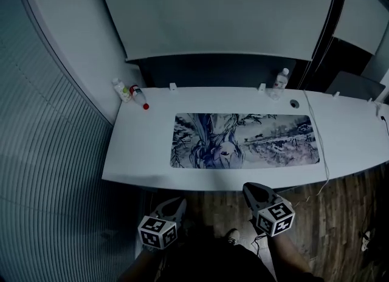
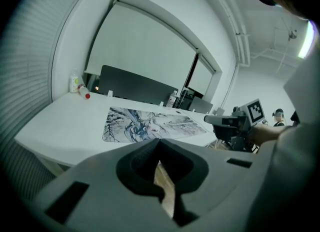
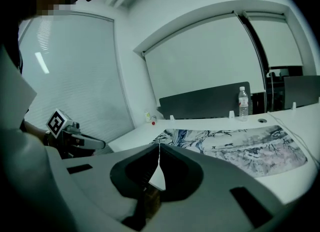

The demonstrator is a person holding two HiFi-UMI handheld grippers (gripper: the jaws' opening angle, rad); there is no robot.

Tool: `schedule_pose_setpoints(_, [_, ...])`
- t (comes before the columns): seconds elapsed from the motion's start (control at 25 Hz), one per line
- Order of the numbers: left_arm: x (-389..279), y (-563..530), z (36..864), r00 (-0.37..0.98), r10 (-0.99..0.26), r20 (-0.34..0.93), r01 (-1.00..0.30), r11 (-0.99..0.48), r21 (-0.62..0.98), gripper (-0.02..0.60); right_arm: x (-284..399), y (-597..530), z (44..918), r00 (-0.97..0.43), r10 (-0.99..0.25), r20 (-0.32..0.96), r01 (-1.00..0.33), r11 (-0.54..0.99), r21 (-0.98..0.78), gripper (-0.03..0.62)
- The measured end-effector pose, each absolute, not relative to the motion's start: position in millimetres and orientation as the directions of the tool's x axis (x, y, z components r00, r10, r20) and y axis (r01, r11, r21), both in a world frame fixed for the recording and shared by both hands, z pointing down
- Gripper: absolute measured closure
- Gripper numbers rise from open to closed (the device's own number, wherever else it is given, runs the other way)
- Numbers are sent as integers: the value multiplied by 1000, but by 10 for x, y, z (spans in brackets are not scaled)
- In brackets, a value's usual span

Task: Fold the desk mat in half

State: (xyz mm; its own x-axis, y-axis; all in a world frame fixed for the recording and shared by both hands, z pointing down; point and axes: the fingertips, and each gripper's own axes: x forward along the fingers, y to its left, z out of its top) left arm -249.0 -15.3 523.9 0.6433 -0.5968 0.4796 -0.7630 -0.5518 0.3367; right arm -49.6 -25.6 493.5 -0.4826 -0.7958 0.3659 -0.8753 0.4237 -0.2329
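The left tongs [image 2: 159, 141] are sitting pressed together at the tips, pinching nothing, and the right tongs [image 3: 159, 147] are likewise pressed together and carrying nothing. Both are hanging short of the tabletop's [image 1: 140, 153] near edge, over the wooden floor [image 1: 340, 214], aiming forward and slightly down.

The desk mat [image 1: 243, 140] is lying flat and fully spread on the tabletop, straight ahead of both tongs, its long axis running left to right across the person. The left tongs are lining up roughly with the mat's left short end. The right tongs are facing about its middle and are sitting a little nearer to its long near edge.

The person's forearms are reaching forward side by side, marker cubes facing up. Judging from this, neither side is touching the mat yet, and the jaws need spreading before any grasp.
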Motion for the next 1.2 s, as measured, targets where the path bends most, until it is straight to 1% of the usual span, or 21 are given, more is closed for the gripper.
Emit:
schedule_pose_setpoints(0.4, [-2980, -218, 5335, 602, -630, 490, -798, -496, 342, 575, -1159, -600, 5020, -556, -743, 372, -831, 508, -229, 569])
schedule_pose_setpoints(0.8, [-3581, -391, 5462, 562, -649, 513, -827, -437, 353, 575, -1886, -1024, 5253, -606, -681, 410, -793, 559, -243, 568])
schedule_pose_setpoints(1.2, [-3925, -625, 5669, 574, -624, 531, -819, -436, 372, 575, -2397, -1434, 5675, -596, -647, 475, -796, 556, -240, 559])
